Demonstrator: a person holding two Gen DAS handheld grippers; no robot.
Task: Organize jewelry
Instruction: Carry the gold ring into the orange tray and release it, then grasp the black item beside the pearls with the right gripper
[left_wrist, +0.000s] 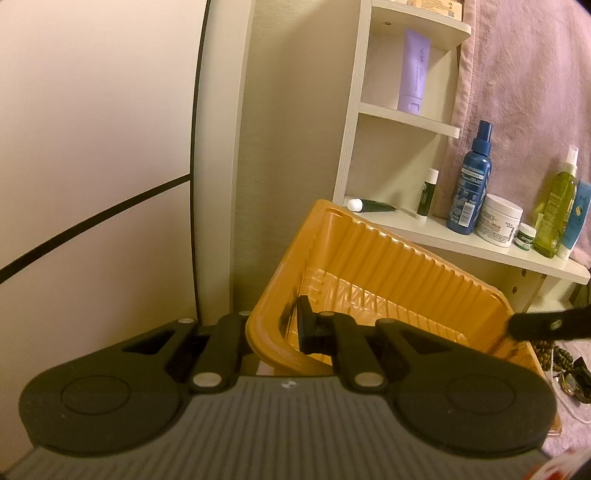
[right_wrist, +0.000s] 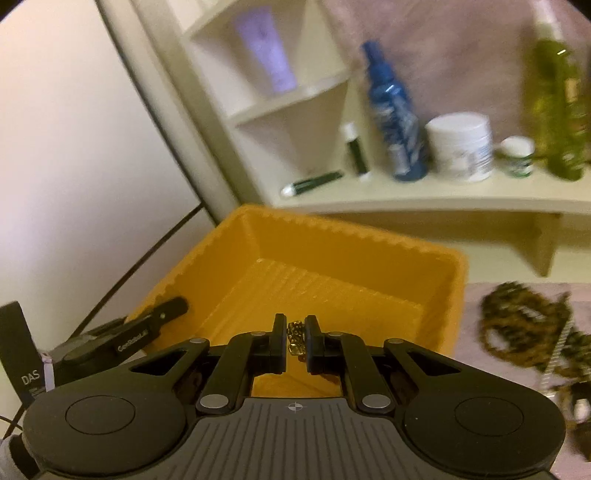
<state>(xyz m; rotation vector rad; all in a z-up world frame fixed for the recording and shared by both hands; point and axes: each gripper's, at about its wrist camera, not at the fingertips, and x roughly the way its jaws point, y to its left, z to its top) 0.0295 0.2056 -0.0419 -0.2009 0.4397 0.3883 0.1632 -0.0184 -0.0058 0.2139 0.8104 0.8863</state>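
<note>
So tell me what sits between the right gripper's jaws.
A small gold piece of jewelry is pinched between the jaws of the right gripper, above the orange tray. The right wrist view shows it; its exact type is too small to tell.

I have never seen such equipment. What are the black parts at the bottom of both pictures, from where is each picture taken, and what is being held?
Each picture comes from a camera mounted on a handheld two-finger gripper, one in each of a person's hands, looking forward along the fingers.

In the left wrist view, the left gripper is shut on the near wall of the orange plastic bin, steadying it.

In the right wrist view, the right gripper pinches a small gold piece of jewelry above the bin. This picture is blurred.

Right of the bin, brown bead necklaces lie on a pink cloth. Behind, a white shelf holds cosmetics.
</note>
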